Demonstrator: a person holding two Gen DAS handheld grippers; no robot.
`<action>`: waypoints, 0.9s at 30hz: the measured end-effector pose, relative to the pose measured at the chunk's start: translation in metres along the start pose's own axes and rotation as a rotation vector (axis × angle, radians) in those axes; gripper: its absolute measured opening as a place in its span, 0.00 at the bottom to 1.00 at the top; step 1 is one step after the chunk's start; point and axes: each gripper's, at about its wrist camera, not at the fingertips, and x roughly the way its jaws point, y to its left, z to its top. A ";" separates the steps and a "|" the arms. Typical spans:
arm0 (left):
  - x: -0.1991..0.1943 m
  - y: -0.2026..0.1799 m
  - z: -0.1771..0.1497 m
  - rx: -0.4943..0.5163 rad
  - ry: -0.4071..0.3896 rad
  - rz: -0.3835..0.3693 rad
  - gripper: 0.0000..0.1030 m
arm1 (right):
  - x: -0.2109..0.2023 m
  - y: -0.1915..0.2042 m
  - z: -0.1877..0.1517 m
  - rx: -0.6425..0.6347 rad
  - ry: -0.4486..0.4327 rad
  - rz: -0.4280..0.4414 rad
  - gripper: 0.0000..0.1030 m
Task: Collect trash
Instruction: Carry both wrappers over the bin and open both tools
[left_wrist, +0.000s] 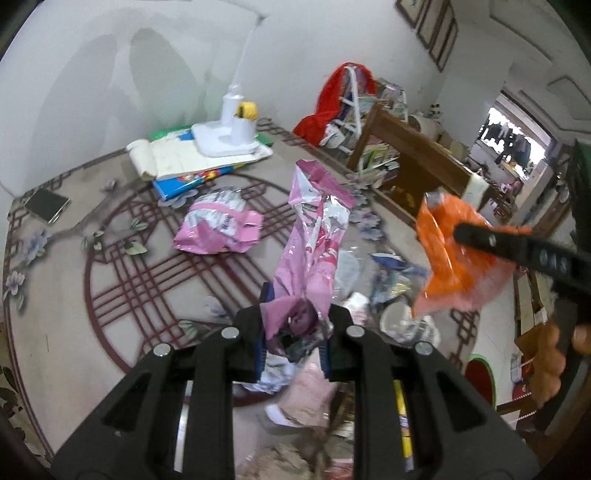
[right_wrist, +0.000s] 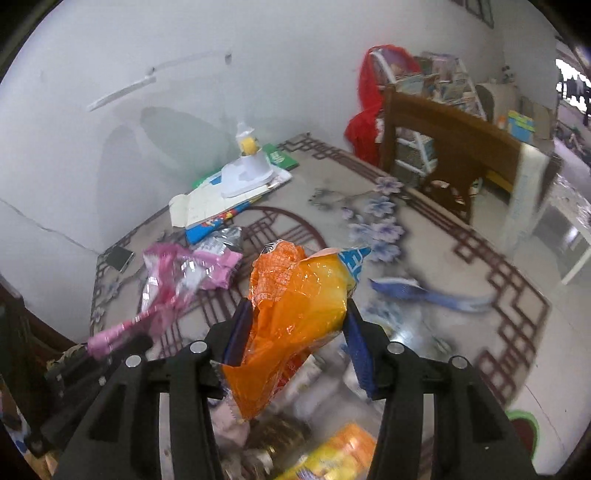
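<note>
My left gripper (left_wrist: 295, 332) is shut on a long pink snack wrapper (left_wrist: 314, 236) and holds it up above the patterned table (left_wrist: 74, 295). My right gripper (right_wrist: 295, 325) is shut on a crumpled orange snack bag (right_wrist: 295, 314); the bag also shows in the left wrist view (left_wrist: 454, 258). A second pink wrapper (left_wrist: 218, 229) lies on the table. A blue wrapper (right_wrist: 417, 291) and clear plastic scraps (left_wrist: 406, 325) lie near the table's right edge. Below both grippers lies a blurred heap of more trash (right_wrist: 332, 454).
A white desk lamp (left_wrist: 236, 129) stands on a stack of books (left_wrist: 192, 162) at the back. A dark phone (left_wrist: 46, 205) lies at the far left. A wooden chair (left_wrist: 417, 162) and a shelf with red cloth (left_wrist: 332, 107) stand behind the table.
</note>
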 end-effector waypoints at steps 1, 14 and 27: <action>-0.003 -0.007 0.000 0.008 -0.005 -0.010 0.20 | -0.008 -0.003 -0.006 0.007 -0.008 -0.011 0.47; -0.025 -0.110 -0.008 0.184 -0.021 -0.171 0.20 | -0.101 -0.075 -0.078 0.209 -0.115 -0.188 0.47; -0.015 -0.193 -0.033 0.321 0.046 -0.322 0.21 | -0.156 -0.152 -0.142 0.423 -0.141 -0.365 0.48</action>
